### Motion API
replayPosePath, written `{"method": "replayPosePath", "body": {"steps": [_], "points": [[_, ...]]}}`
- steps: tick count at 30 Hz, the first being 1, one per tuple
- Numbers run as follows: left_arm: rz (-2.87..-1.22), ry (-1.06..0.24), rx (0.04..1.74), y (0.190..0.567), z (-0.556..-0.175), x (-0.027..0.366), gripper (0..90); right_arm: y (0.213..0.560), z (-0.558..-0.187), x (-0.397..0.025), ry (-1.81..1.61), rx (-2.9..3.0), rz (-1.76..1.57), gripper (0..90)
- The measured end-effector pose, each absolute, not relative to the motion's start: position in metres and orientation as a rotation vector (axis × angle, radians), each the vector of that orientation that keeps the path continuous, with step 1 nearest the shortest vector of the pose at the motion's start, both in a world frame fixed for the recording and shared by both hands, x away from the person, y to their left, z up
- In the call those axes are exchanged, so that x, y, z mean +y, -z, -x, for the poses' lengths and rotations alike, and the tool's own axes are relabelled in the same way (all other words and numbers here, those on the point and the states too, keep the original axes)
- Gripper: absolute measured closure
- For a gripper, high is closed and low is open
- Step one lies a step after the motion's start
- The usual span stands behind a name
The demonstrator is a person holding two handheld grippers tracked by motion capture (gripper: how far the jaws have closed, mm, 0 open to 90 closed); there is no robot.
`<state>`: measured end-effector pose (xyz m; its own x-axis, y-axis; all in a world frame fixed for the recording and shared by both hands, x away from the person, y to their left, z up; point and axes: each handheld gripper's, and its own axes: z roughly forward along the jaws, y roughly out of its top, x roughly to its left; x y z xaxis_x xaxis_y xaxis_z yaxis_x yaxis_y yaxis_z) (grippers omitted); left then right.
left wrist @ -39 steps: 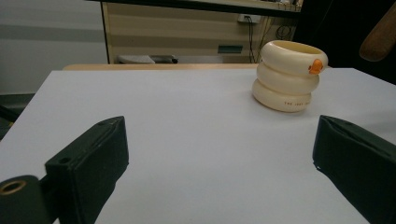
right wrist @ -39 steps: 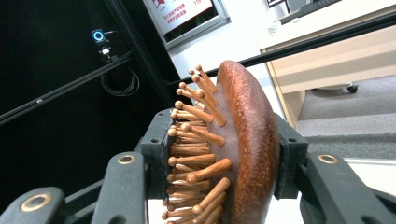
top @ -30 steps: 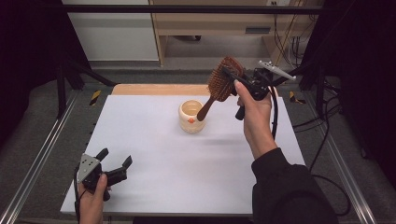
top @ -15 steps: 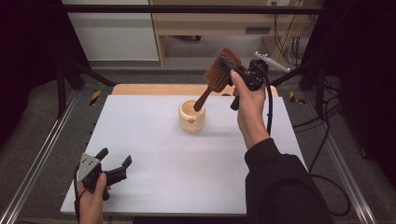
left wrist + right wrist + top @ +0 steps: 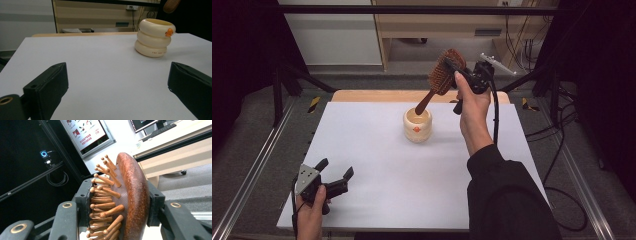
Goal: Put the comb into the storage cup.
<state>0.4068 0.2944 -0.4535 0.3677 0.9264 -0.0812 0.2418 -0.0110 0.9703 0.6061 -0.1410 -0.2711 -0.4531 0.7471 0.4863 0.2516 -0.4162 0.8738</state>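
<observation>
A wooden hairbrush (image 5: 443, 77) hangs in the air above a cream ribbed cup (image 5: 417, 125), its handle tip pointing down at the cup's open mouth and its bristled head clamped between the jaws of the right gripper (image 5: 460, 75), one jaw on the pegs and the other on the rounded back. The cup stands upright near the middle of the white tabletop (image 5: 377, 150), toward its far side. The handle tip sits at or just over the rim, and whether it touches cannot be told. The likely trouble, judging from the slant of the brush, is that the handle catches the cup's lip and tips or shoves the light cup, or that the brush pivots in a grip that bears on springy pegs rather than flat wood. The left gripper (image 5: 332, 181) rests low at the near left corner of the table, jaws spread wide and holding nothing, well apart from the cup. Beyond the white top a wooden strip (image 5: 362, 96) edges the far side, metal rails (image 5: 257, 165) flank the table, and a light cabinet (image 5: 337, 35) and a shelf unit (image 5: 447, 25) stand in the room behind.
</observation>
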Motion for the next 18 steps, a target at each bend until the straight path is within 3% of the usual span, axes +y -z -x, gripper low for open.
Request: {"method": "replayPosePath", "body": {"steps": [18], "points": [[-1.53, -0.774, 1.084, 0.4533, -0.4066, 0.2915, 3.3, 0.274, -0.6115, -0.1308, -1.893, 1.456, -1.331, 50.9]]}}
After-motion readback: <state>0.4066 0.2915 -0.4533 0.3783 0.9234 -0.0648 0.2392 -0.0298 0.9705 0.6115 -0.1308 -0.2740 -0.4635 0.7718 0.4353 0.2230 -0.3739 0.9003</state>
